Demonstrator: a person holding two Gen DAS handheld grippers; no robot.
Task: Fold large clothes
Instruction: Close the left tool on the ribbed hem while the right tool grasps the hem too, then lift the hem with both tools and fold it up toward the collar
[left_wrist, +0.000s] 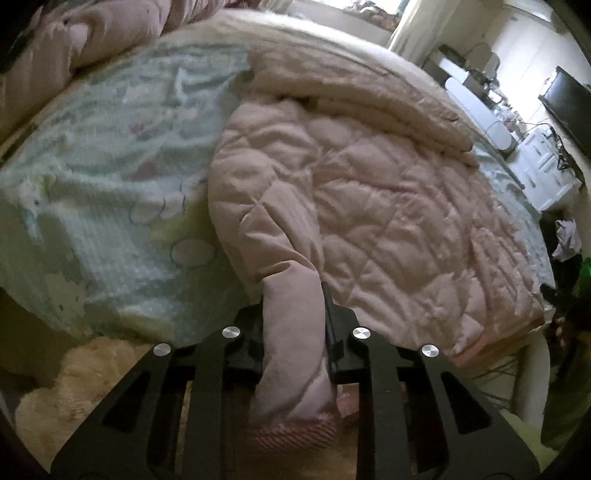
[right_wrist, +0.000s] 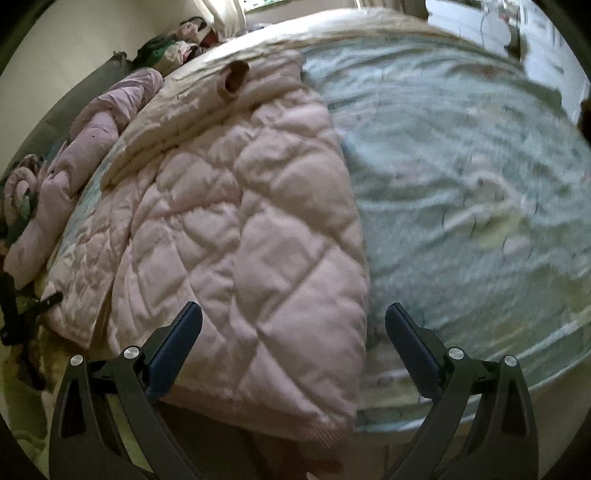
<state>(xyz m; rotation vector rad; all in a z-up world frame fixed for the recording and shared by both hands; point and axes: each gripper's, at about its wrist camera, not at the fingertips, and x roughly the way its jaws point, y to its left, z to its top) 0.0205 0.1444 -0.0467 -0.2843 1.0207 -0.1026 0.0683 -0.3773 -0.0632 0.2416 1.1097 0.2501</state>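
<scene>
The sleeve's (left_wrist: 291, 332) cuff end drops behind the left gripper (left_wrist: 293, 332) frame, so I can't see where it finishes. The printed bedsheet (right_wrist: 461, 177) smears with blur, its pattern unreadable. The jacket's (right_wrist: 236, 229) hem slips below the bed edge. Clutter on the white dresser (left_wrist: 543, 166) is too small to identify.

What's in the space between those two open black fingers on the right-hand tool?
In the right wrist view, the pink quilted coat's hem corner lies between the right gripper's open fingers, with bedsheet beside it.

Green-sheeted bed (left_wrist: 92, 192), white dresser (left_wrist: 546, 173), bright window (left_wrist: 351, 7)
</scene>
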